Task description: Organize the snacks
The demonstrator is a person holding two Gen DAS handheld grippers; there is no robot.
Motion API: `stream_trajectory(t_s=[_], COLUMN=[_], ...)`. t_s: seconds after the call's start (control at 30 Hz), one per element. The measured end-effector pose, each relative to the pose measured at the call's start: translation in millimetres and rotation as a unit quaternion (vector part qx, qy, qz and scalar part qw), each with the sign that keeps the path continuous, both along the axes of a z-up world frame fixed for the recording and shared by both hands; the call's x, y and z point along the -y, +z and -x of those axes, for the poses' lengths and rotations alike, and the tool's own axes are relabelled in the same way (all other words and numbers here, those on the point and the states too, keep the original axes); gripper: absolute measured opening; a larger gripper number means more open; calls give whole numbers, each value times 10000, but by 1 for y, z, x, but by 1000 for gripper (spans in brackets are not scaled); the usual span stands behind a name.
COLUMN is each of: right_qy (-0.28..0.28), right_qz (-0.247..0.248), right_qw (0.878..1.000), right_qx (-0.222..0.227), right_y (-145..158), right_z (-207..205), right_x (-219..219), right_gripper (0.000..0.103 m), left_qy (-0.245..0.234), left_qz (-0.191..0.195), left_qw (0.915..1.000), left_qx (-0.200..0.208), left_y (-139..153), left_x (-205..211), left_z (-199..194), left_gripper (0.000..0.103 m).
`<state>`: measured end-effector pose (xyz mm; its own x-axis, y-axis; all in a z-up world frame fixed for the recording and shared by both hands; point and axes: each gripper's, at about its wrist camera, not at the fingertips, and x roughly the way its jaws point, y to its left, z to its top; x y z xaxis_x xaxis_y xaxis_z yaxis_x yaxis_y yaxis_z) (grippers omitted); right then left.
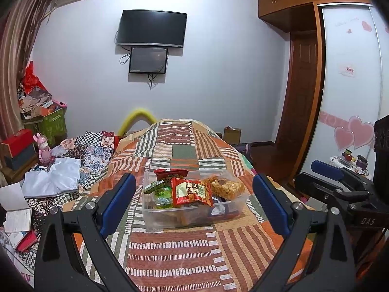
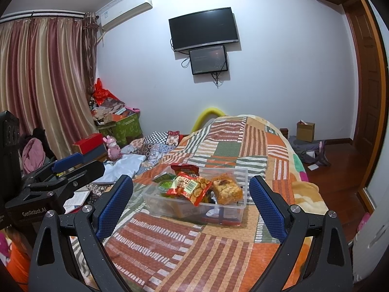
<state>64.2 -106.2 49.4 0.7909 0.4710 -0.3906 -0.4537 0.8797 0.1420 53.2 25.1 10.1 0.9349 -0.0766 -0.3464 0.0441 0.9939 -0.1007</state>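
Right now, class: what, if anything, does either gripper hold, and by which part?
Nothing. Left gripper and right gripper are both open, short of the snack box.

Each gripper, the left gripper (image 1: 194, 194) and the right gripper (image 2: 192, 194), has black wedge-shaped arms, silver screws near the pivots and blue textured pads (image 1: 269, 202) on the fingers.

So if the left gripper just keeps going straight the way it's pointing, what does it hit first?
Most likely the clear plastic box of snacks on the bed. It sits dead ahead of the open left gripper, and the red snack bag heaped on top may be touched first; depth is hard to judge.
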Motion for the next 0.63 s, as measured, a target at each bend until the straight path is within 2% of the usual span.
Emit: stream_trajectory(t_s=[0.63], right_qy=[-21], right_qz=[8], right_qw=[10000], right_qx=[-32], right_y=[0], right_z=[-1], right_x=[2], right_gripper=[96], left_qy=[-45], left_qz=[-63], left_qw=[10000], left_qx=[29], left_y=[0], left_x=[4], left_z=[4], left_gripper=[98])
